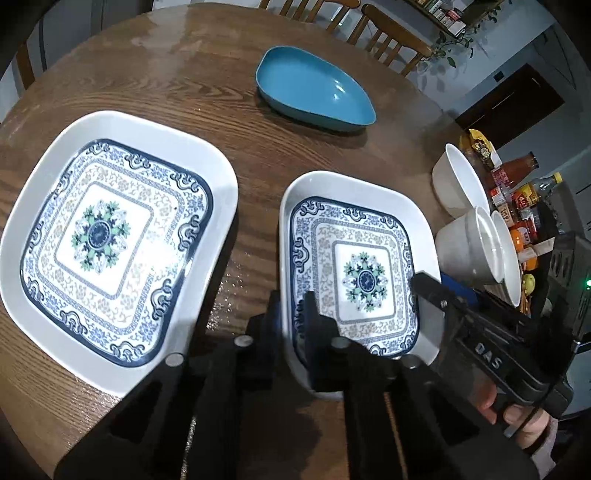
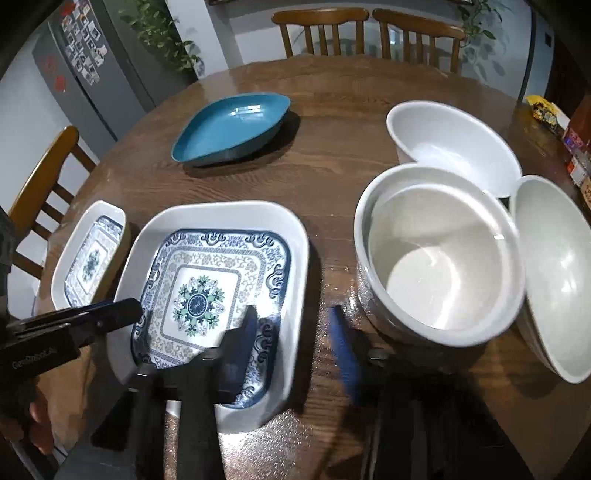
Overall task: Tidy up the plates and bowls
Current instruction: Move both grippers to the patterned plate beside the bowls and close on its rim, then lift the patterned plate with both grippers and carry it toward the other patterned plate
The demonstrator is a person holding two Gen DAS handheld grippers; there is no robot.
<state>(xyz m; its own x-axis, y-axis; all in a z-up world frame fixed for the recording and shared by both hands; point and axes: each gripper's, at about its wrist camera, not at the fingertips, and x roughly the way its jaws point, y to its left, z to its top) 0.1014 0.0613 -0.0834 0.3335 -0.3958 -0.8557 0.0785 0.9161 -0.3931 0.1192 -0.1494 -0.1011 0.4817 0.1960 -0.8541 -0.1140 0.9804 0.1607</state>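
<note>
Table (image 1: 155, 74) round, wooden. Large patterned plate (image 1: 114, 243) at left; small patterned plate (image 1: 354, 273) beside it, right. Stacked white bowls (image 2: 439, 258) further right, teal dish (image 1: 314, 86) far side. Left gripper (image 1: 291, 325) clamped on small plate's left rim. Right gripper (image 2: 295, 332) straddling right rim, jaws narrowed, contact unclear. Judgement: carry plate left onto large plate.

I am seeing two wooden chairs (image 2: 365, 33) standing behind the round wooden surface (image 2: 332, 155), a grey fridge (image 2: 88, 66) sitting beyond the surface's left side, and bottles and jars (image 1: 517, 192) crowding past its right edge.
</note>
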